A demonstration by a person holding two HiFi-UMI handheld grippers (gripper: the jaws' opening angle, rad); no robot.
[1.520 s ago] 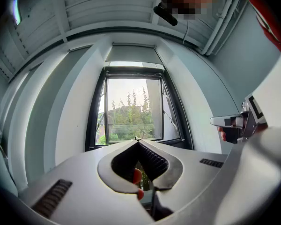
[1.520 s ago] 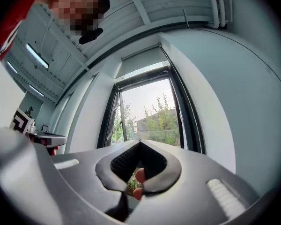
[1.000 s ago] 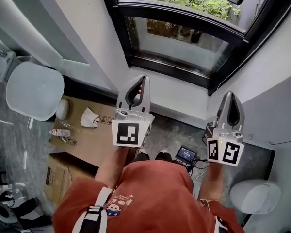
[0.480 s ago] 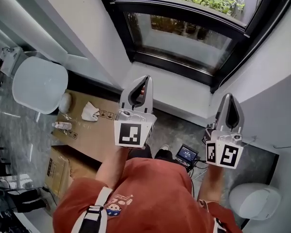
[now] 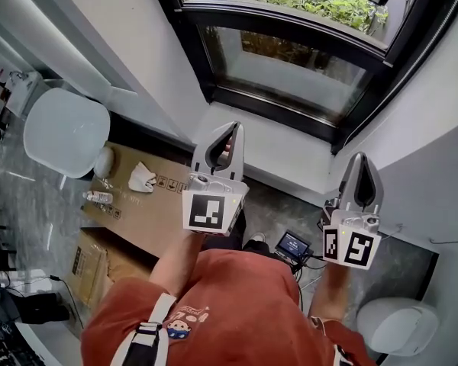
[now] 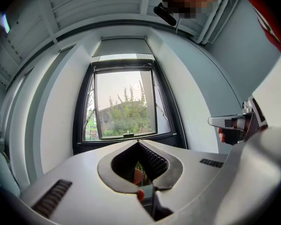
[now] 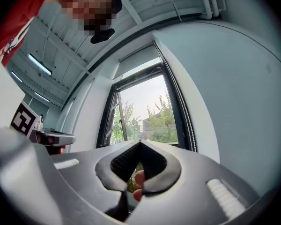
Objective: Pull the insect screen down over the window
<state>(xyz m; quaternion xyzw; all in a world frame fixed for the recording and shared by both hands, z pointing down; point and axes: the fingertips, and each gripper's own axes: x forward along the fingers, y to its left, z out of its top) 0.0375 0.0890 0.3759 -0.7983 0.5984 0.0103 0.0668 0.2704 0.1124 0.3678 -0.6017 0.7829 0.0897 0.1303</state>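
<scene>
Both grippers are hanging shut and empty in front of the window.

The person in a red shirt [image 5: 240,307] is holding the left gripper [image 5: 230,126] and the right gripper [image 5: 361,157] side by side, well apart, both pointing toward the dark-framed window [image 5: 290,67]. In the left gripper view the left gripper [image 6: 138,142] is keeping its jaws pressed together on nothing, and the right gripper [image 7: 140,142] is doing the same. The window [image 6: 124,104] is standing ahead of them, trees showing through its glass. A pale grey band [image 6: 122,47] is sitting across the top of the opening, above the glass; whether it is the insect screen cannot be told. A cardboard box [image 5: 149,204] is lying on the floor at the left.
</scene>
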